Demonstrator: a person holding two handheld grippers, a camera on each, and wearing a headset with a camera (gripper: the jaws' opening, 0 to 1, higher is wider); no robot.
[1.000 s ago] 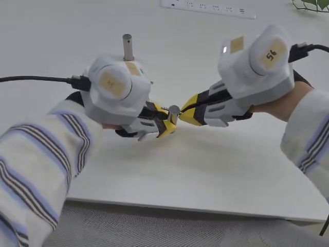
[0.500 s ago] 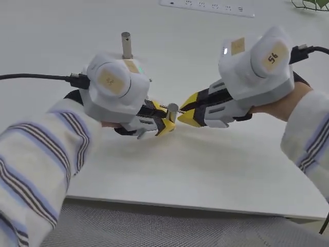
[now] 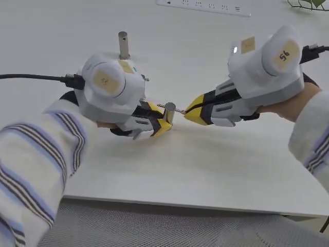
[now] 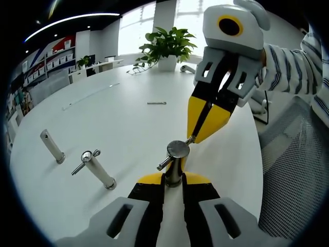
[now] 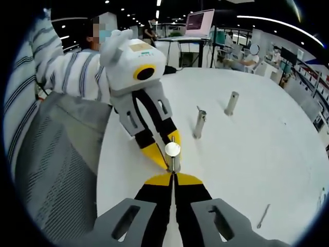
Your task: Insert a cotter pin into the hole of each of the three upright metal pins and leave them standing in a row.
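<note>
My left gripper (image 3: 162,118) (image 4: 175,180) is shut on the base of an upright metal pin (image 3: 168,111) (image 4: 176,154), standing it on the white table (image 3: 205,164). A cotter pin (image 3: 178,109) (image 5: 173,163) runs through its hole, one end poking out on the far side. My right gripper (image 3: 188,111) (image 5: 174,178) is shut on the cotter pin's other end, just right of the metal pin. A second metal pin (image 4: 96,169) (image 5: 199,123) stands with a cotter pin in it. A third, bare pin (image 3: 123,45) (image 4: 52,146) (image 5: 232,103) stands farther back.
A loose cotter pin (image 4: 156,103) (image 5: 262,216) lies on the table beyond the work. A white power strip (image 3: 203,6) runs along the far edge and a potted plant (image 4: 167,46) stands behind. The table's front edge (image 3: 169,205) is close to me.
The right gripper has drawn back a little to the right, so a short length of cotter pin now shows between its tips and the metal pin. The left gripper still holds the pin.
</note>
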